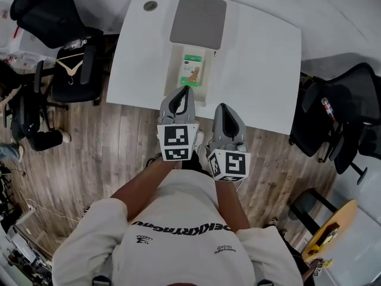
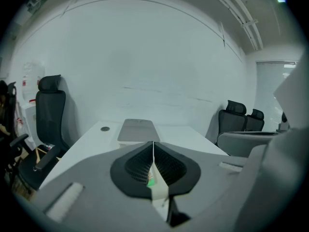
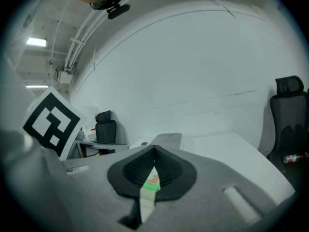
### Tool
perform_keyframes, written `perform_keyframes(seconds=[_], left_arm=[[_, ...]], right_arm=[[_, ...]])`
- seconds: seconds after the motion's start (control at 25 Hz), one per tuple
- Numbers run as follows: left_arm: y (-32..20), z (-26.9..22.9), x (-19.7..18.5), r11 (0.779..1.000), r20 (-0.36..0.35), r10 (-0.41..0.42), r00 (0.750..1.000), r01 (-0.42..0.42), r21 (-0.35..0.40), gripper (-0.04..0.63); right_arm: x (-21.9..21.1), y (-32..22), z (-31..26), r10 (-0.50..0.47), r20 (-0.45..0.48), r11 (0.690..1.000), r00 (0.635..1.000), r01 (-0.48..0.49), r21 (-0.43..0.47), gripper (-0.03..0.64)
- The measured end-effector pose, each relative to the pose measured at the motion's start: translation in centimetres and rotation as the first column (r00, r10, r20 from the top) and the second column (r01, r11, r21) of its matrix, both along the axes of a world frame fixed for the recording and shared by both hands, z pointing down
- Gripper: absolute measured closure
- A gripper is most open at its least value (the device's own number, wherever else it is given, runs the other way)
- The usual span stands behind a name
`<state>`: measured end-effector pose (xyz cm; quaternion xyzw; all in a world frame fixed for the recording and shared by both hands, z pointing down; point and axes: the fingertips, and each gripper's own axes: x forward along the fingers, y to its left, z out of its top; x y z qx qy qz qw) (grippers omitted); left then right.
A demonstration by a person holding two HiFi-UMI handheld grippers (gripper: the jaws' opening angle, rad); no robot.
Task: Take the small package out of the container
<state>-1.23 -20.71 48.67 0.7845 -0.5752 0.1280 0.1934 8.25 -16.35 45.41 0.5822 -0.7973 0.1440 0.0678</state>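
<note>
A shallow cream container [image 1: 176, 70] stands open on the white table [image 1: 262, 70], near its front edge. The small package [image 1: 192, 69], white and green with a brown picture, lies flat inside it. My left gripper [image 1: 186, 88] is shut and empty, its tips over the container's near end. The right gripper [image 1: 221, 106], also shut and empty, hovers just to the right at the table's front edge. Through the slit under the closed tips a strip of the package [image 2: 151, 180] shows in the left gripper view and again as the package [image 3: 152, 182] in the right gripper view.
A grey lid [image 1: 198, 21] lies flat behind the container. A round cable hole [image 1: 150, 6] sits at the table's far left. Black office chairs stand to the left [image 1: 71, 70] and to the right [image 1: 345, 118]. A round wooden table [image 1: 330, 231] is at the lower right.
</note>
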Motion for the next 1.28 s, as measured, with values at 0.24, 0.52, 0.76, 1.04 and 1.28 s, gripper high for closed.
perform_keyframes(seconds=[0.24,0.52,0.76,1.04,1.28], left_arm=[[-1.0,1.5,0.2,0.999,0.014,-0.01,1.0,0.01,-0.037,0.591],[-1.8,3.3,0.5,0.997,0.033,-0.005,0.999,0.007,-0.083,0.55],[-2.3,4.8,0.8,0.992,0.05,-0.002,0.999,0.009,-0.124,0.516],[-2.8,6.6,1.0,0.985,0.065,0.006,0.998,0.005,-0.174,0.468],[-3.3,7.8,1.1,0.978,0.071,0.011,0.997,0.004,-0.21,0.426]], right_arm=[[0.3,-0.3,0.5,-0.002,0.009,1.0,1.0,0.002,-0.009,0.617],[0.5,-0.6,1.4,0.001,0.01,1.0,1.0,-0.001,-0.029,0.617],[0.7,-0.8,2.0,-0.001,0.014,0.999,1.0,0.001,-0.039,0.617],[0.8,-0.6,2.5,0.002,0.015,0.999,1.0,-0.001,-0.054,0.617],[0.8,-0.6,3.0,0.007,0.017,0.998,1.0,-0.006,-0.062,0.617]])
